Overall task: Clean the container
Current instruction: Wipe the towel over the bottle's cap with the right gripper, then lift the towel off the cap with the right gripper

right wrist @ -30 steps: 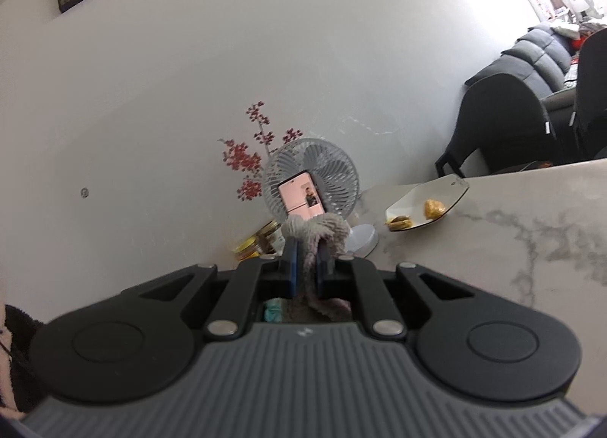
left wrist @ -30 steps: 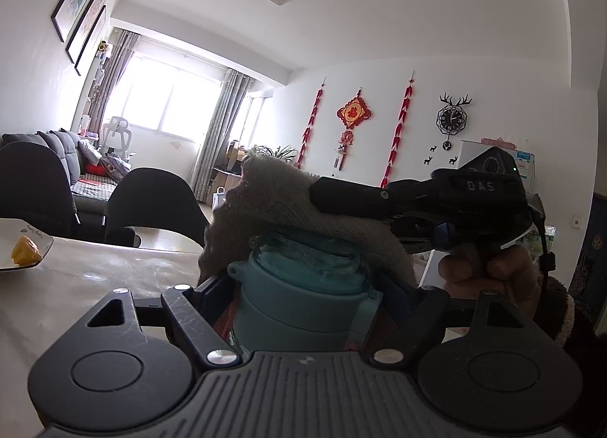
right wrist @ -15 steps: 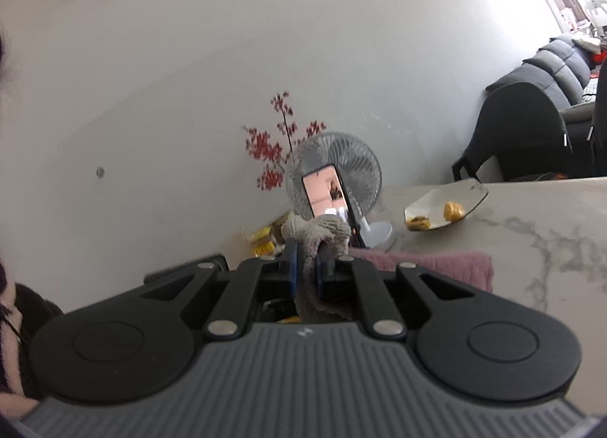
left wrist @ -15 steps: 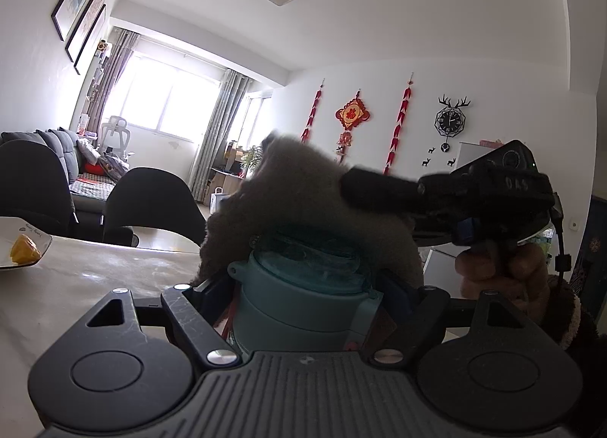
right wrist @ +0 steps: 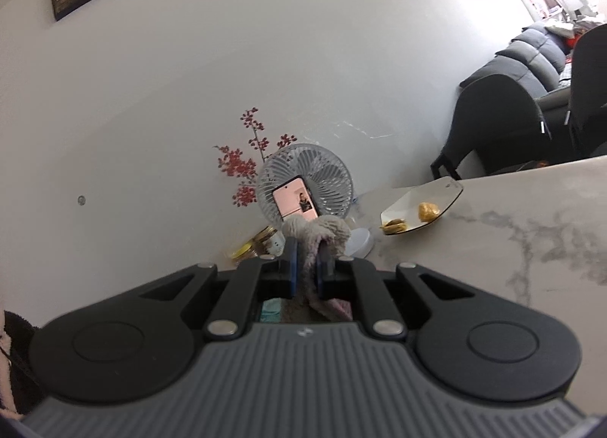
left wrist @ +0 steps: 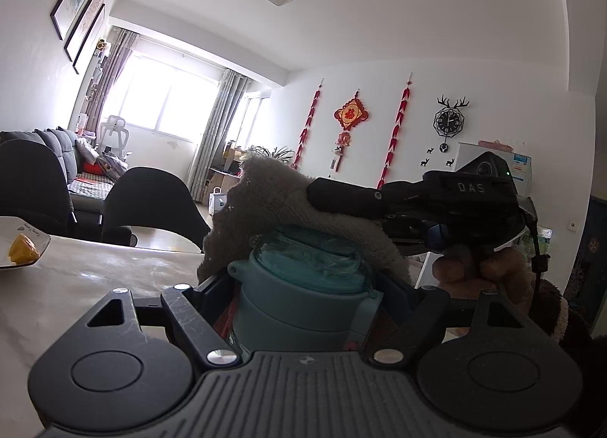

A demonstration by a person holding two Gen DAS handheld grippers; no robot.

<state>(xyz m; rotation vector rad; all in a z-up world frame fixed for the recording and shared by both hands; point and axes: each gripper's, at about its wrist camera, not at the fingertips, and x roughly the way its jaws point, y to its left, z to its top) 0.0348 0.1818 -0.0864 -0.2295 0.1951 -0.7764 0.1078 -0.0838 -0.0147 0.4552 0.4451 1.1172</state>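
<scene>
Closest to us, our left gripper (left wrist: 303, 309) hugs the teal container (left wrist: 303, 301) from both sides. Its jaws are spread partway and press on the container's round body, so the container stands upright between them, with its clear lid facing up. It sits right in front of the left wrist camera, above the marble table (left wrist: 76, 286).

Just past the lid lies the grey cloth (left wrist: 288, 206). It drapes over the top and back of the container and touches the lid. Our right gripper (right wrist: 306, 267) comes in from the right side and lies flat and level. Its jaws are pressed together and pinch a bunch of the cloth tightly.

So the thing to clean is under the cloth, and the cloth hand is above it. We think the wiping is in the middle of its work. The next rub likely goes sideways across the lid, while our left hand keeps the container steady. The cloth could slip off the edge if we push too far.

Farther off, a plate (right wrist: 421, 203) with bits of food sits on the table. A small fan (right wrist: 322, 176) stands by the wall.
</scene>
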